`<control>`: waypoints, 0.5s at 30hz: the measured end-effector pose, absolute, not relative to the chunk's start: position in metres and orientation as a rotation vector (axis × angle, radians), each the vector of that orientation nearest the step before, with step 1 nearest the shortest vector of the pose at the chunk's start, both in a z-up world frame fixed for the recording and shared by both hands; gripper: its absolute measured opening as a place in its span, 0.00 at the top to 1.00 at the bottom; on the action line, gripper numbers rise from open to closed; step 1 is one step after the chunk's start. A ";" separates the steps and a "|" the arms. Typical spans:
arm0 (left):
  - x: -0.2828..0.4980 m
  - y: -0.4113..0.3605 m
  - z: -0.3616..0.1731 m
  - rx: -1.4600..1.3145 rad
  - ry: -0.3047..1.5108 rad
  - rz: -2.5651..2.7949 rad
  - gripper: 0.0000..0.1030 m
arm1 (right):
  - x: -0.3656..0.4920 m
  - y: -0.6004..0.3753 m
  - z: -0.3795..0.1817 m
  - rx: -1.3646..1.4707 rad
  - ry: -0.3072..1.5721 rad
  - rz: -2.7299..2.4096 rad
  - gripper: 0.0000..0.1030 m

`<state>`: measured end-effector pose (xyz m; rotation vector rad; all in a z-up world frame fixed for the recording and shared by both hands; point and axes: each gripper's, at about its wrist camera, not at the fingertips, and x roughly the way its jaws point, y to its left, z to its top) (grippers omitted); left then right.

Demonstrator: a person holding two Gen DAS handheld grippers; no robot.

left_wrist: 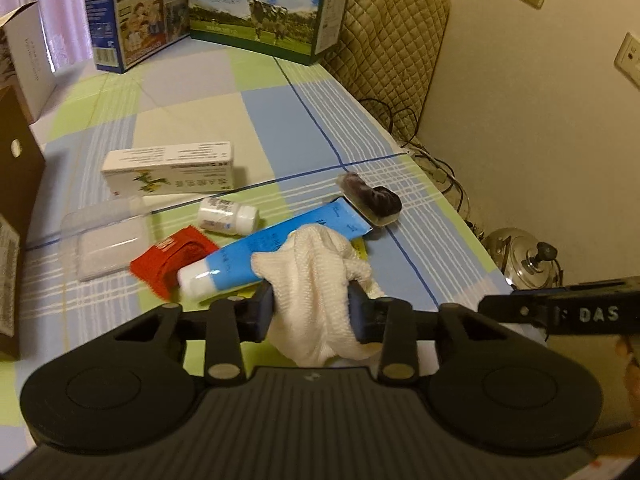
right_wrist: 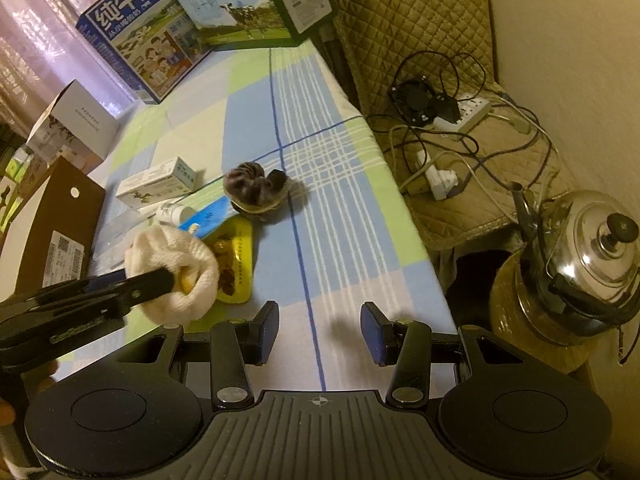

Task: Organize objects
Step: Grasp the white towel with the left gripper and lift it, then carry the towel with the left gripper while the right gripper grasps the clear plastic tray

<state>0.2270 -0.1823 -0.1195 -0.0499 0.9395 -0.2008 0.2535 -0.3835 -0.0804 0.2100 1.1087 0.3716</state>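
Table (left_wrist: 192,120) under a checked blue-green cloth carries everything; largest first: two milk cartons (left_wrist: 256,4) stand upright at 12 o'clock, back edge, likely parked out of the way rather than part of the sorting. Brown cardboard box (right_wrist: 60,216) at 9 o'clock, open side up in the right wrist view, probably the bin the small stuff goes into (a guess, nothing shows inside it). Left claw (left_wrist: 316,312) at 6 o'clock of its own view is pinching a bunched white cloth (left_wrist: 316,280), pads pressed into both sides; cloth is lifted clear of the table and hangs over the blue tube (left_wrist: 256,252), so it is held up to carry, not resting. Right claw (right_wrist: 320,332) is spread with nothing between the pads, hovering over bare cloth at 6 o'clock, apparently waiting its turn. The pile sits around centre: white medicine box (left_wrist: 168,168) lying flat at 10 o'clock of the tube, clear plastic case (left_wrist: 104,240) at 9 o'clock, red packet (left_wrist: 172,260) tucked under the tube's cap end, yellow packet (right_wrist: 236,260) half under the cloth, dark hair scrunchie (left_wrist: 368,196) on a pale pad touching the tube's crimped end at 2 o'clock, small white bottle (left_wrist: 228,216) on its side just beside the tube (rolls easily, grip across the body). Kettle (right_wrist: 592,256) off the table at 3 o'clock, not involved. Task looks early: most items are still loose on the table.
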 end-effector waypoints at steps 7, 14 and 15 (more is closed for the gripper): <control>0.190 -0.132 -0.095 -0.104 0.914 -0.105 0.71 | 0.254 -0.361 -0.075 0.185 1.085 0.439 0.59; 0.152 -0.057 -0.083 -0.180 0.920 0.122 0.71 | 0.259 -0.311 -0.073 0.121 1.061 0.574 0.59; 0.147 -0.046 -0.082 -0.190 0.920 0.152 0.71 | 0.260 -0.301 -0.073 0.109 1.058 0.596 0.59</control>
